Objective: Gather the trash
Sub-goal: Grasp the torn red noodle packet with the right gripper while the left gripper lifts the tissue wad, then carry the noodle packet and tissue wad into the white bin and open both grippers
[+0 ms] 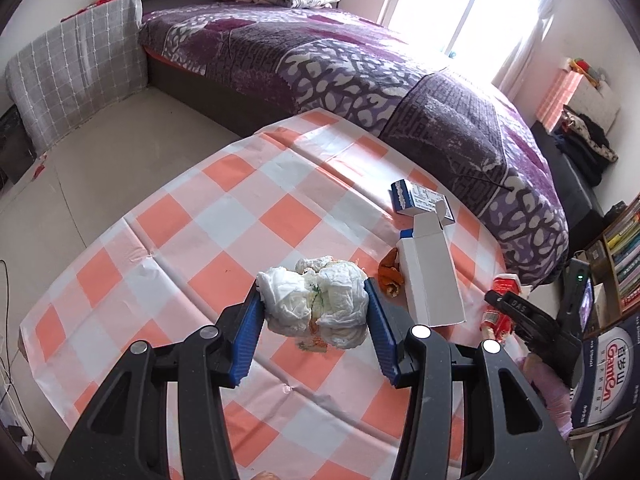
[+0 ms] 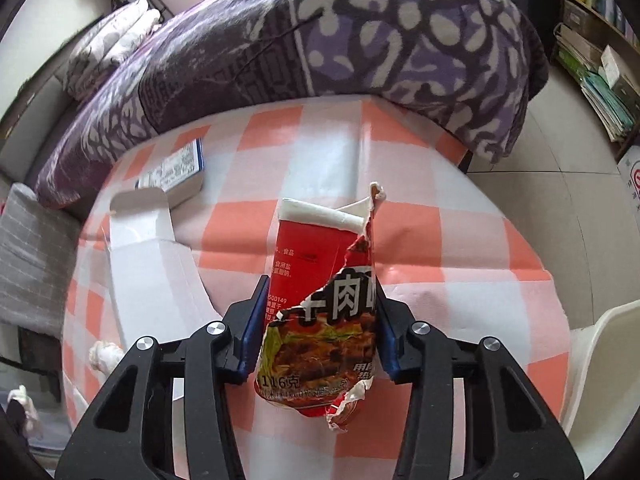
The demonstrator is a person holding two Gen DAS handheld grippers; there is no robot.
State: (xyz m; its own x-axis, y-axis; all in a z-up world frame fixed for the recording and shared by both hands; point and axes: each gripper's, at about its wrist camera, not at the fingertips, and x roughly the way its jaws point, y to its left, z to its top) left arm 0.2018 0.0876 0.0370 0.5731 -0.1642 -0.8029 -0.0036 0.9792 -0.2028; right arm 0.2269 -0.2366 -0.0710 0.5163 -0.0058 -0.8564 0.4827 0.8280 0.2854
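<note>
Fig. Both hands loaded, mid-collection. Step in hand, as judged: pick-up of two trash items done, carry-off not yet begun.

L tongs (image 1: 314, 308): closed on a crumpled wad of white tissue (image 1: 316, 300), w/ blue pads pressed on its two sides. A shadow under the wad suggested it hung just clear of the checked bench (image 1: 192, 208), not resting on it.

R tongs (image 2: 318, 320): closed on a torn red noodle cup (image 2: 320, 288), squeezed flat betw. the pads. The cup's rolled white rim pointed away from the camera; its ragged lower edge hung below the pads. Whether it was clear of the bench could not be told.

Still on the bench (L view): a white carton (image 1: 430, 280) w/ its flap open, lying just right of the wad; a small blue-and-white box (image 1: 420, 200) beyond it, touching or nearly so; a scrap of orange peel (image 1: 390, 276) betw. wad and carton. The bench stood against a bed w/ a purple blanket (image 1: 360, 76).

Next move, as judged: take both loads to a bin or bag. None showed for certain in either view, so the drop point remained unknown. The grip on the soft wad needed holding firm, since tissue compresses and could slip; the torn cup might shed bits. Carton, box and peel called for further trips.
</note>
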